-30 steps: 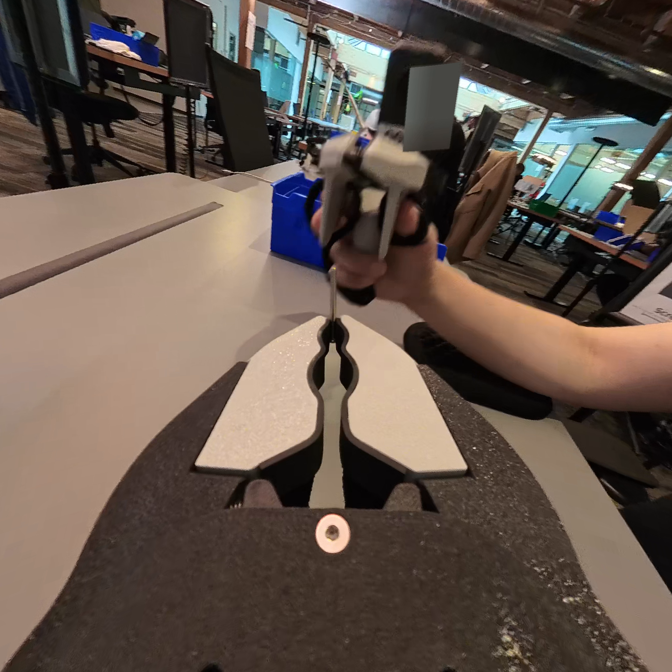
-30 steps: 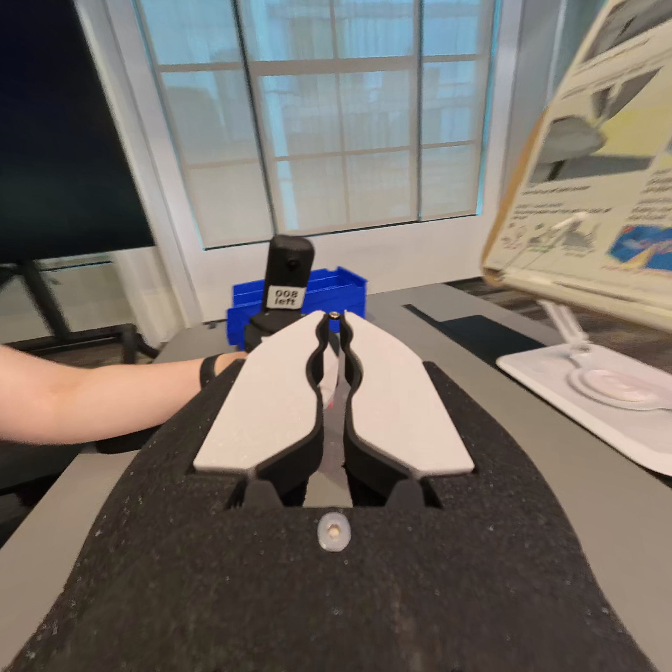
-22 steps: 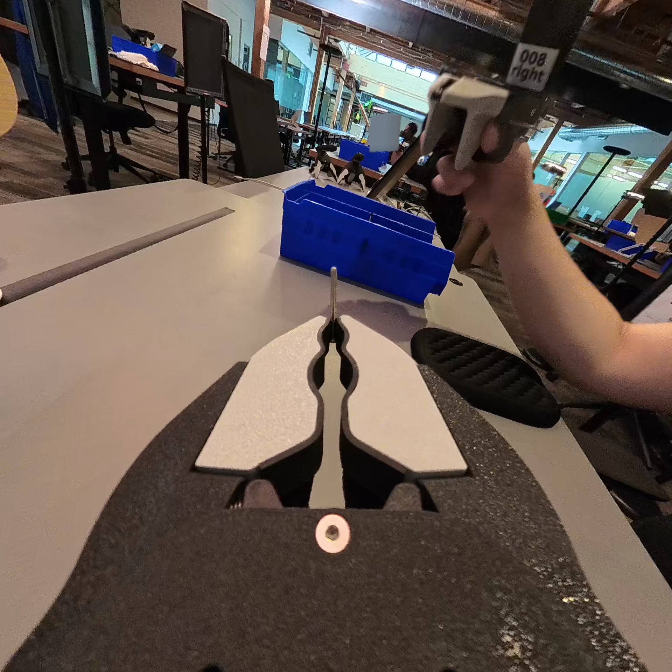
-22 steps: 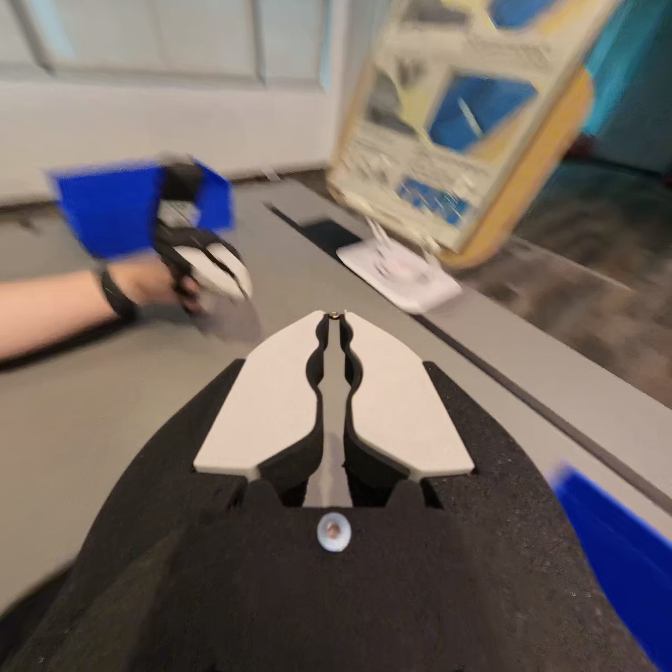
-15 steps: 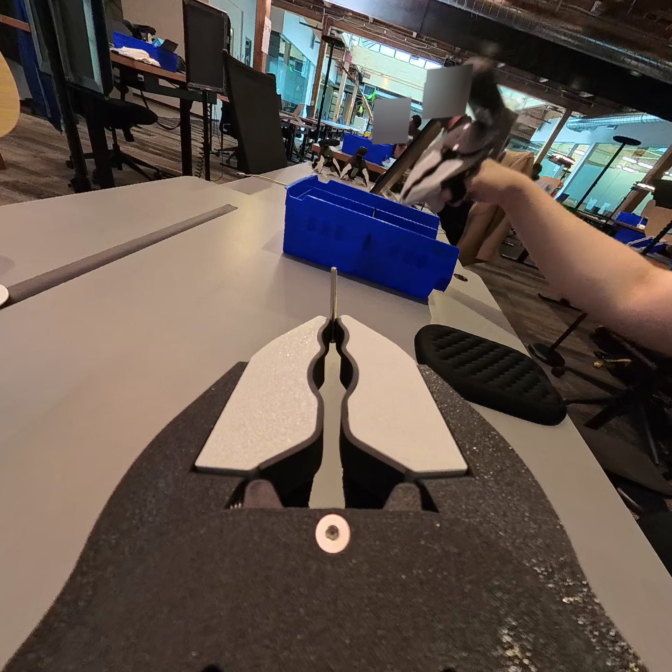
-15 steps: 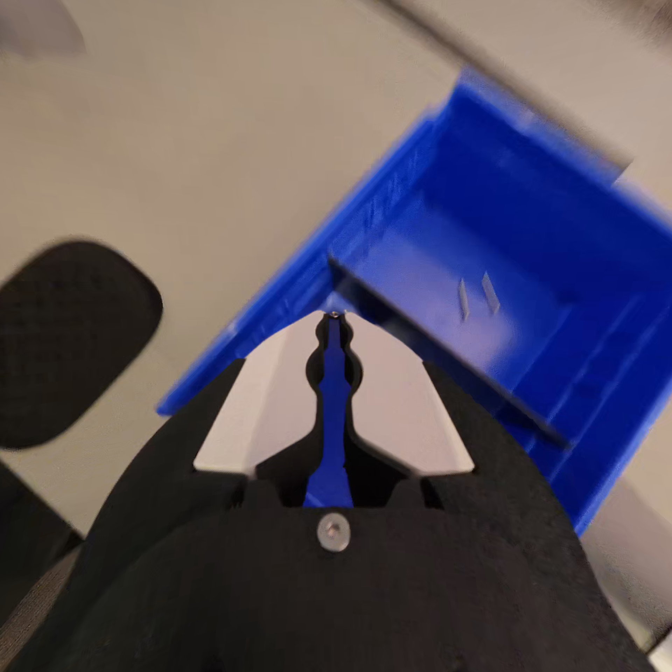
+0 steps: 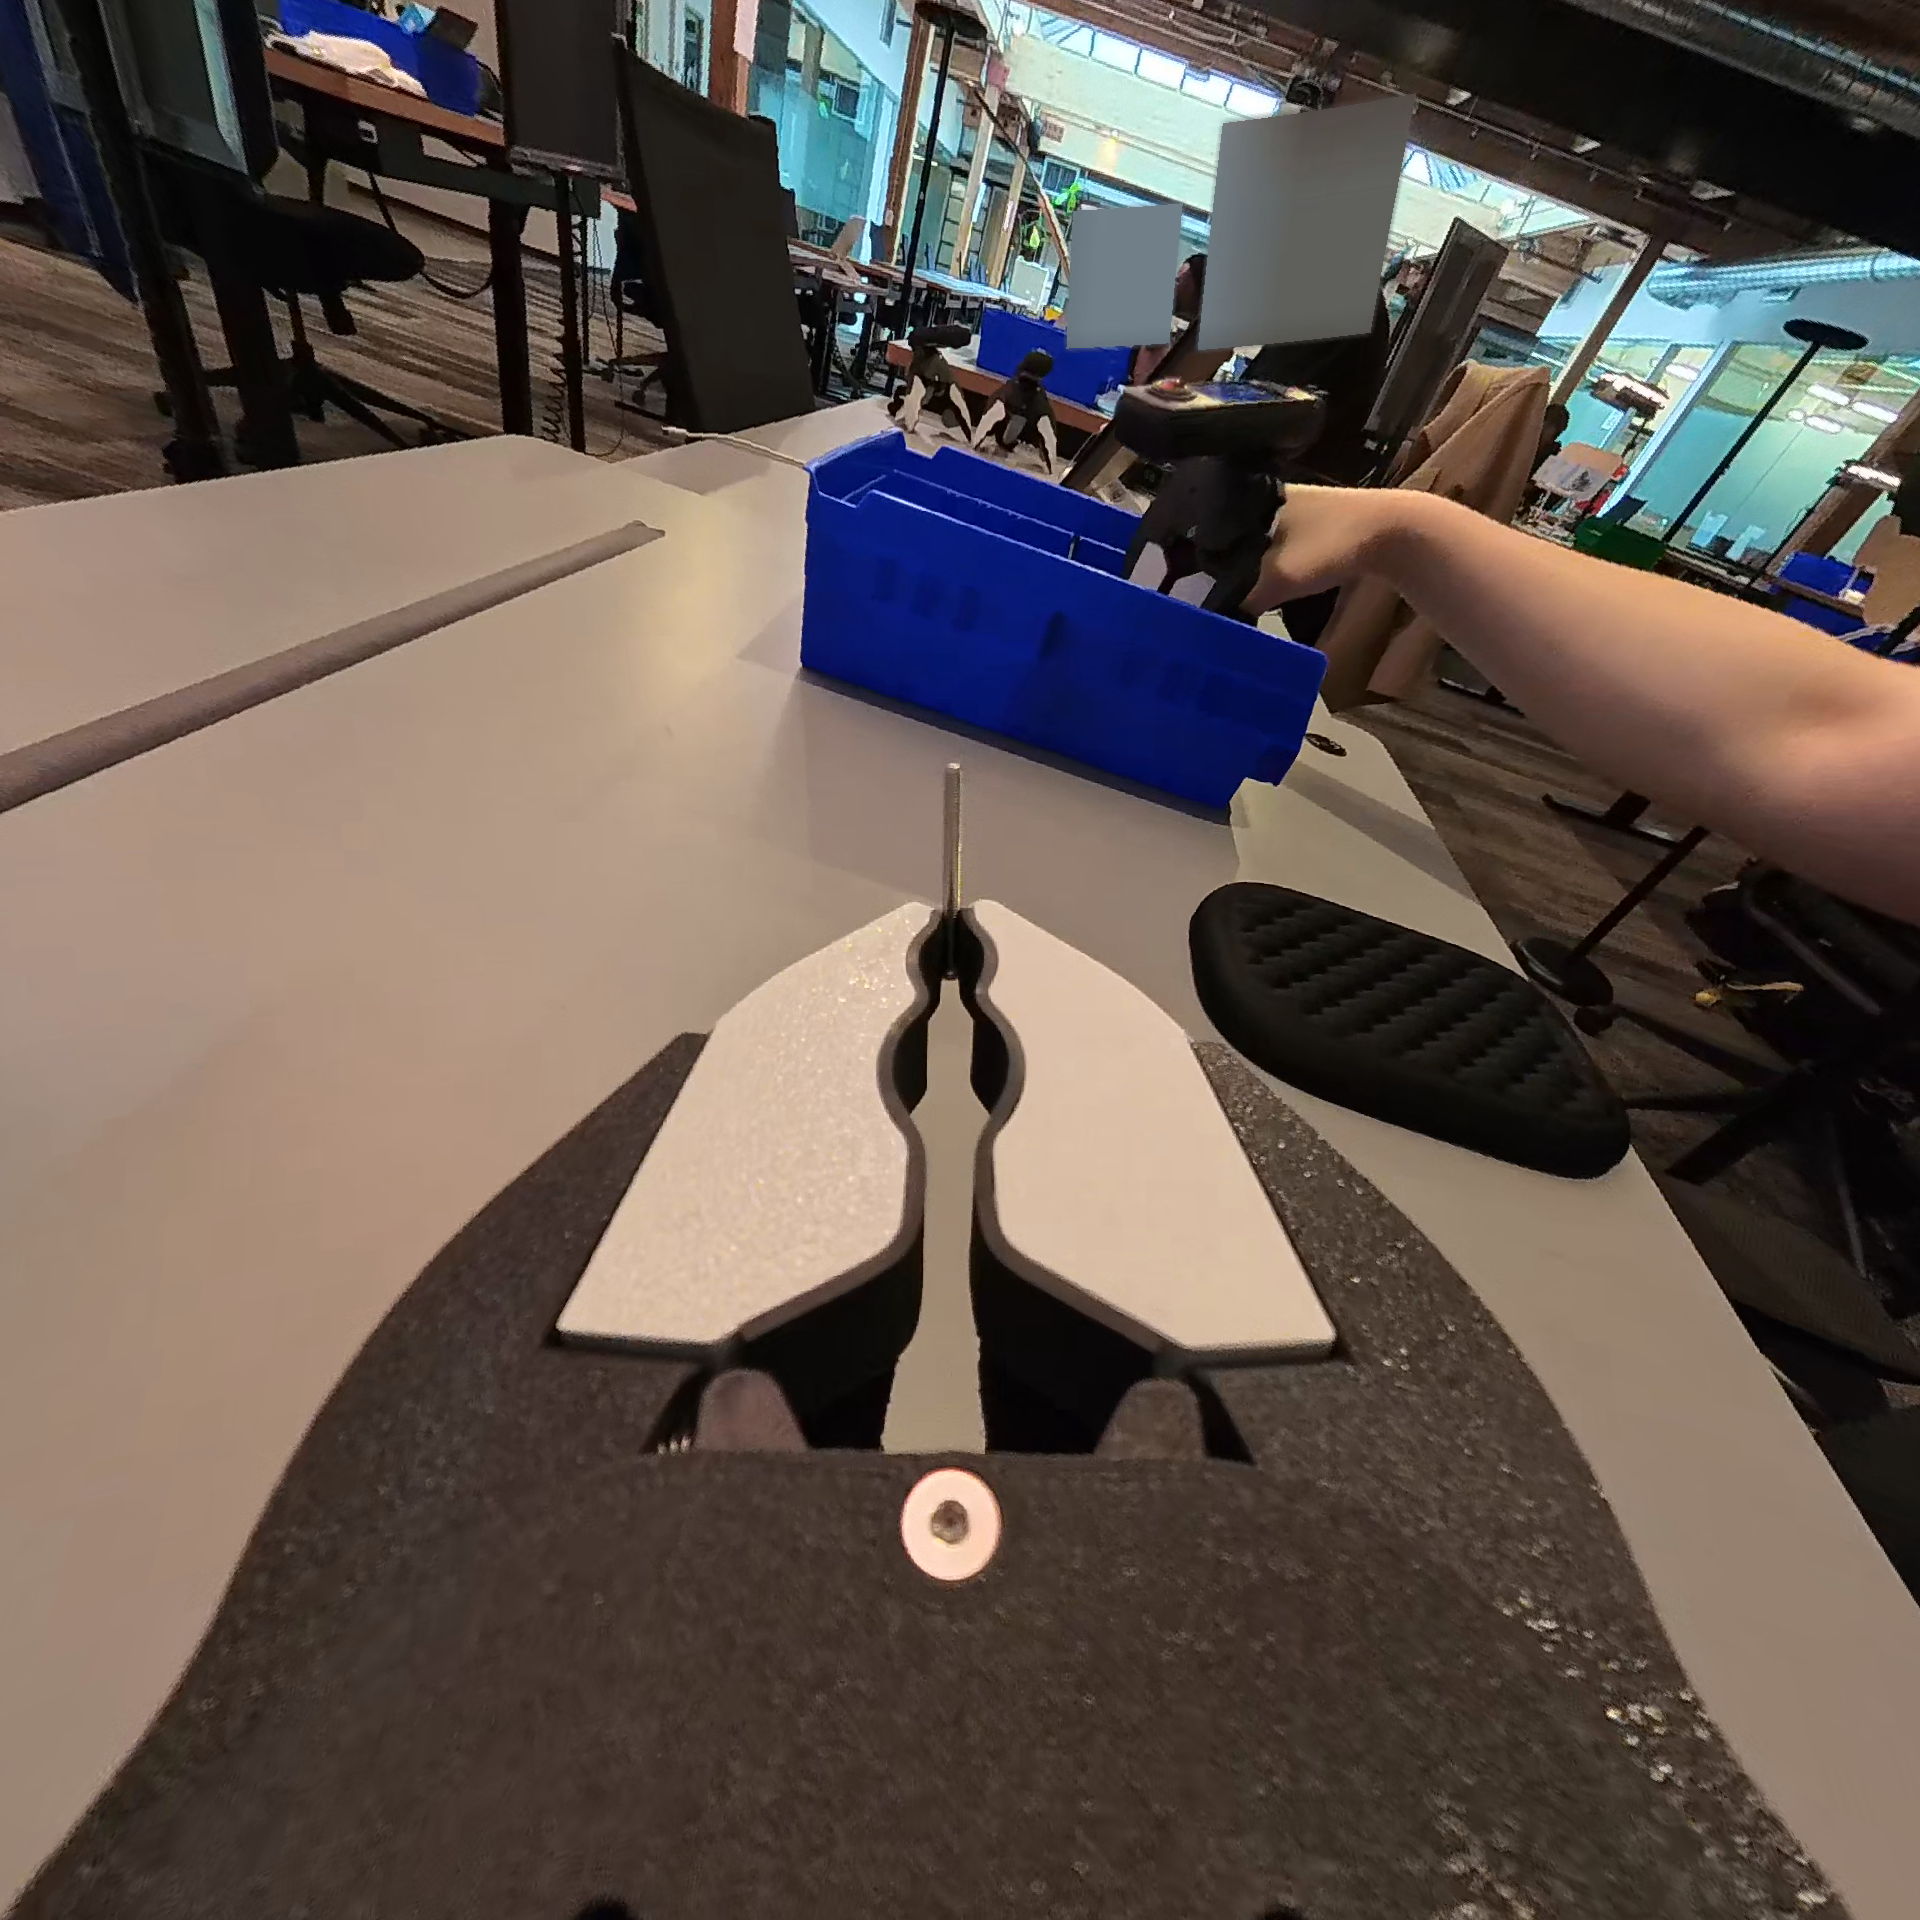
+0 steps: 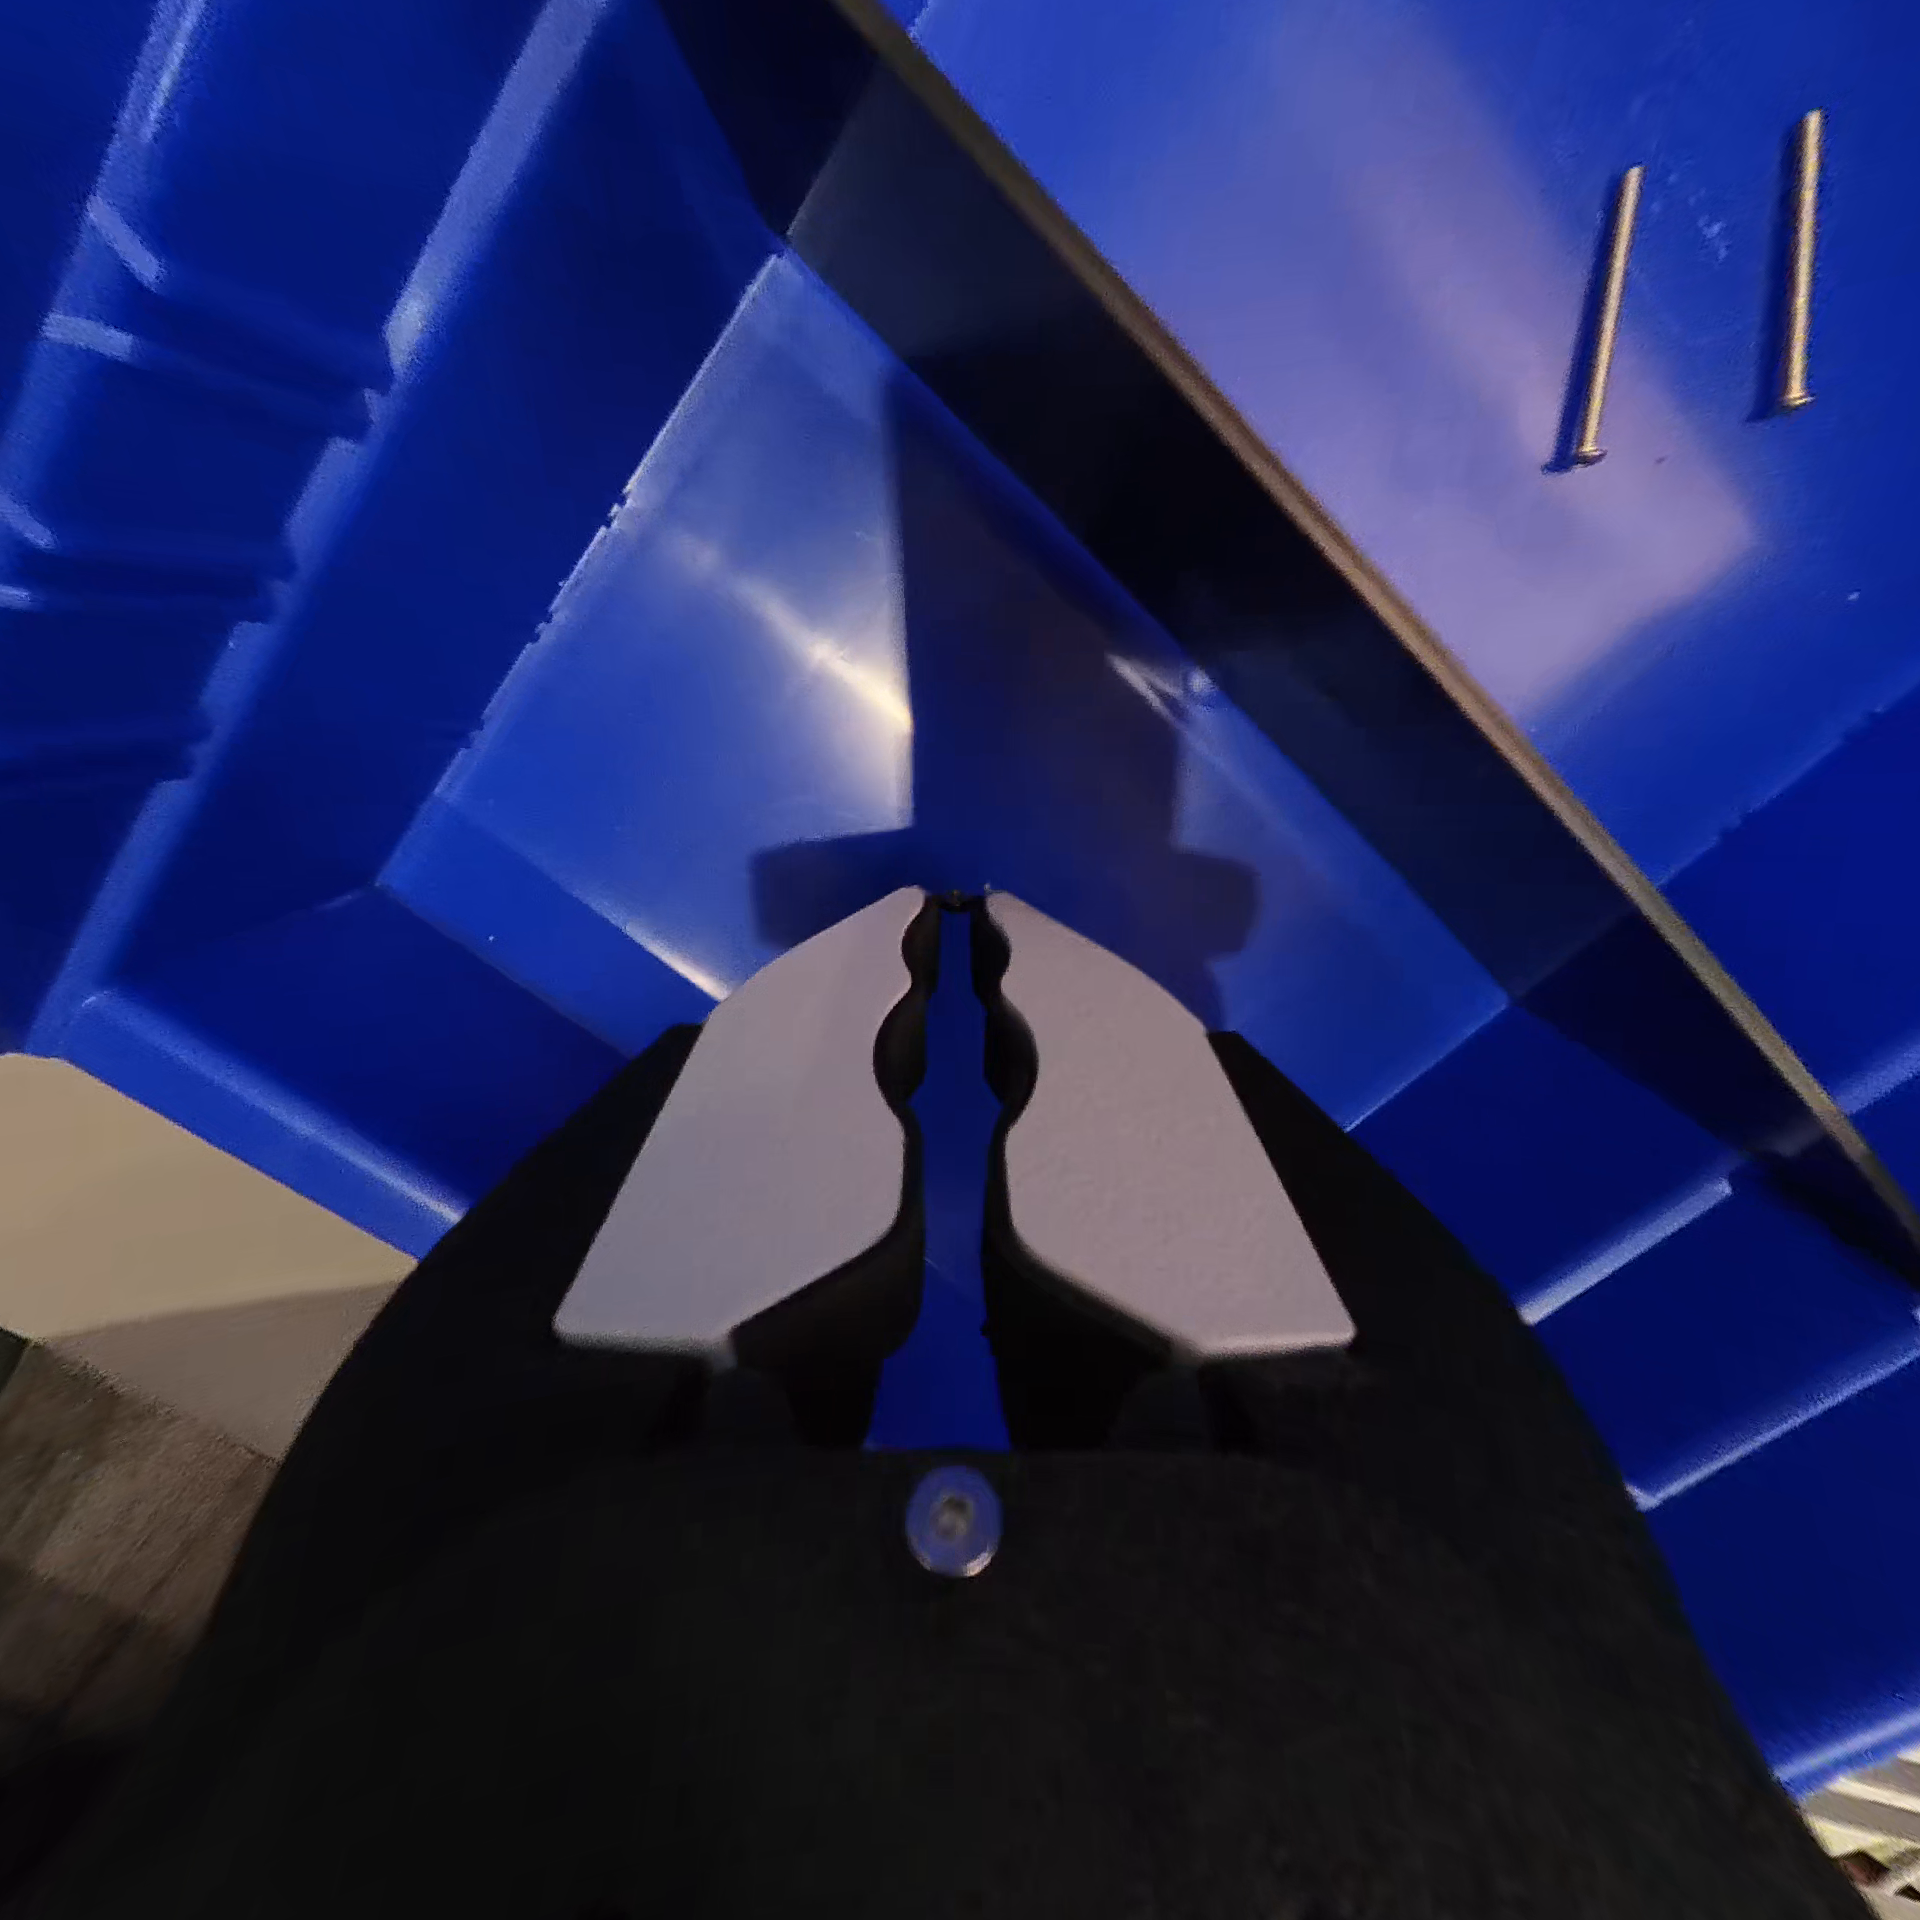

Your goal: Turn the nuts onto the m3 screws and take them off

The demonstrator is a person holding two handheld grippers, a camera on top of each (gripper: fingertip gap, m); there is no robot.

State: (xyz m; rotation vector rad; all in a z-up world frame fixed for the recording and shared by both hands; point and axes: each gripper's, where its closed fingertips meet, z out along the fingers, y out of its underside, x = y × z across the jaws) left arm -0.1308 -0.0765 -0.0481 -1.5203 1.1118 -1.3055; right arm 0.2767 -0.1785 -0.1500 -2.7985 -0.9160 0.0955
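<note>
My left gripper [image 7: 952,916] is shut on a thin m3 screw [image 7: 952,831] and holds it upright above the grey table [image 7: 416,935]. My right gripper [image 8: 956,896] points down into a compartment of the blue bin [image 8: 644,665], its tips close to the floor. Its jaws are nearly closed on a tiny nut [image 8: 954,891] that barely shows. Two loose screws [image 8: 1605,312] lie in the compartment beyond the black divider [image 8: 1247,468]. In the left wrist view the right gripper [image 7: 1195,582] hangs over the bin [image 7: 1039,644] at the back.
A black mesh pad [image 7: 1392,1029] lies at the table's right edge. A grey strip [image 7: 312,655] runs across the table at the left. Desks, chairs and monitors stand beyond the table. Some 45 centimeters of space lies between my two pairs of fingers.
The right gripper left the screw's tip with the nut, swung up and across, and now dips into the blue bin. The left gripper kept still with the screw.
</note>
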